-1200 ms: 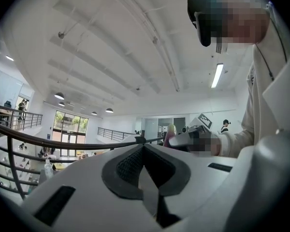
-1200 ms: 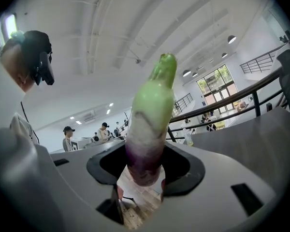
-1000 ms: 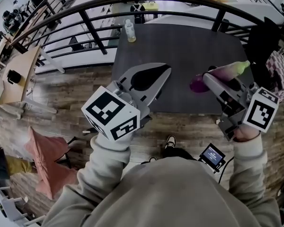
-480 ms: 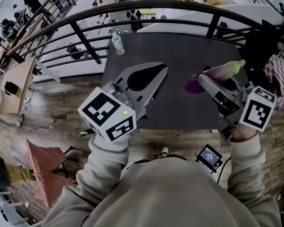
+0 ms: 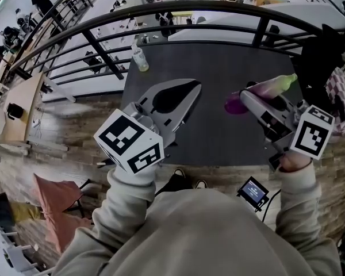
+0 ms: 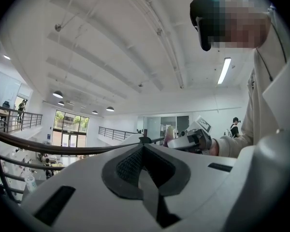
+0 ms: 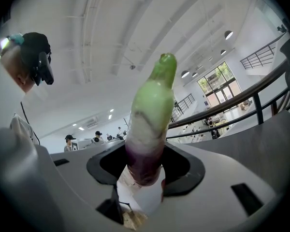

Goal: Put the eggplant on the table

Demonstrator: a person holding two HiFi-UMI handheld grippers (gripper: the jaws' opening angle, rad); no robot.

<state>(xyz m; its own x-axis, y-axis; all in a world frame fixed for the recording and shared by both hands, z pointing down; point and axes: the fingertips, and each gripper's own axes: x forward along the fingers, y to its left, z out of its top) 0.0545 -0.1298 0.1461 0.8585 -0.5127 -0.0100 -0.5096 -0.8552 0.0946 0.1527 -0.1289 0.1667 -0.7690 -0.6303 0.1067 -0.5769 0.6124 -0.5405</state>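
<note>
The right claw [image 5: 247, 95] is clenched on a long eggplant [image 5: 264, 89], purple at one end, pale in the middle and green at the tip. In the head view the eggplant lies crosswise in the claw over the right part of the dark grey square desk [image 5: 218, 62]. Its purple end points toward the desk's middle and its green tip toward the right edge. It is carried in the claw and does not rest on the desk top.

In the right gripper view the eggplant [image 7: 149, 124] rises from between the right claw's [image 7: 144, 170] jaws, which press on its purple end, while the green tip stands free above.

The left claw [image 5: 194, 85] is clenched on nothing. In the left gripper view its [image 6: 144, 143] jaws meet at the tips with only an empty dark hollow behind them. It hangs over the desk's left near part, well apart from the eggplant.

Each claw carries a white cube with black square markers, the left cube [image 5: 129, 142] and the right cube [image 5: 313, 133], both nearer the person than the desk's near edge. Light grey sleeves [image 5: 129, 191] lead back from them.

A clear plastic bottle with yellowish liquid [image 5: 139, 58] stands upright at the desk's far left corner. A black curved metal railing [image 5: 161, 9] runs beyond the far edge. A small device with a lit screen [image 5: 253, 191] sits below the near edge, over the wooden plank floor [image 5: 75, 117].
</note>
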